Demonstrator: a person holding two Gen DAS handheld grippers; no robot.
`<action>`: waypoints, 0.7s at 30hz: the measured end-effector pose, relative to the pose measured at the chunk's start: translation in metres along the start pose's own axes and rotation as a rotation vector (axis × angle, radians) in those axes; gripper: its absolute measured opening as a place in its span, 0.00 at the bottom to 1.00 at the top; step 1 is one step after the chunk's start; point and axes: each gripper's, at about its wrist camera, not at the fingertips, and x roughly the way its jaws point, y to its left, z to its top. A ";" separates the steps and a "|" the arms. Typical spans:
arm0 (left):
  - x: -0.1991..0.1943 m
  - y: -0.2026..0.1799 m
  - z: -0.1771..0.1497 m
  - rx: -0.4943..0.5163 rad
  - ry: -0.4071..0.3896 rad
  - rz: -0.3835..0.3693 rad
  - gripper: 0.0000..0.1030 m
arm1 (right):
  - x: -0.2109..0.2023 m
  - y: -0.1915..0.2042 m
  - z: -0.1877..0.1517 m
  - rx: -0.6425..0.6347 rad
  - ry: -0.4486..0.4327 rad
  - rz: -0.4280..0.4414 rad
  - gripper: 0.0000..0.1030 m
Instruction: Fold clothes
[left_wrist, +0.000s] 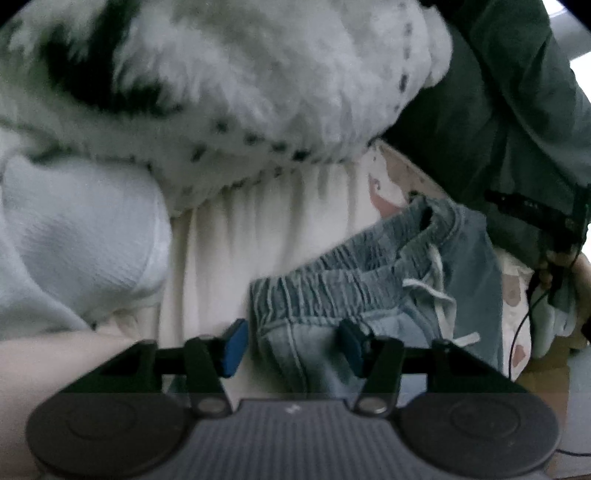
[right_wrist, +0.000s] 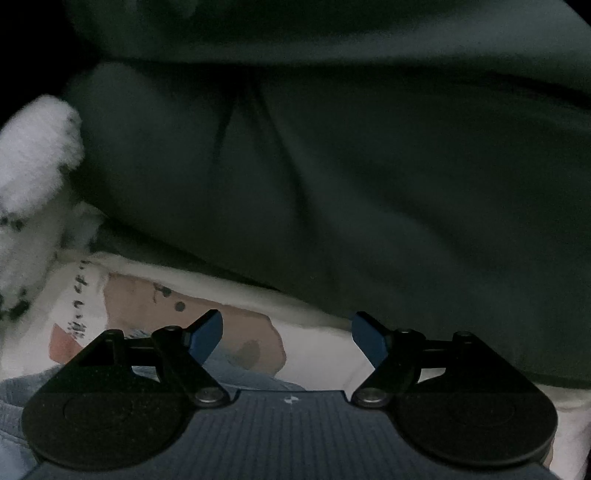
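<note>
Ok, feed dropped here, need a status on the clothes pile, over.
Left gripper open at denim shorts waistband. Right gripper open, empty, facing dark green garment. Fluffy white garment crowds the pile.

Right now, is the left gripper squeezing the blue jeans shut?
No, the left gripper is open, its fingers spread either side of the denim shorts' waistband.

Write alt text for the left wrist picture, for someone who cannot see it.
The left gripper, jaws open, reaches into the elastic waistband of light denim shorts in a clothes heap. Behind lie a cream pleated garment, a fluffy white spotted fleece and a dark green top.
</note>
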 end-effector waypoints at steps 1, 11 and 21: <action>0.002 0.001 -0.001 -0.001 0.010 0.001 0.45 | 0.003 0.000 -0.002 -0.001 0.014 -0.001 0.79; -0.012 0.002 -0.008 0.000 -0.019 0.009 0.27 | 0.026 0.013 -0.025 -0.087 0.131 0.009 0.79; -0.032 -0.002 -0.015 0.029 -0.026 0.041 0.20 | 0.010 0.030 -0.056 -0.142 0.193 0.069 0.80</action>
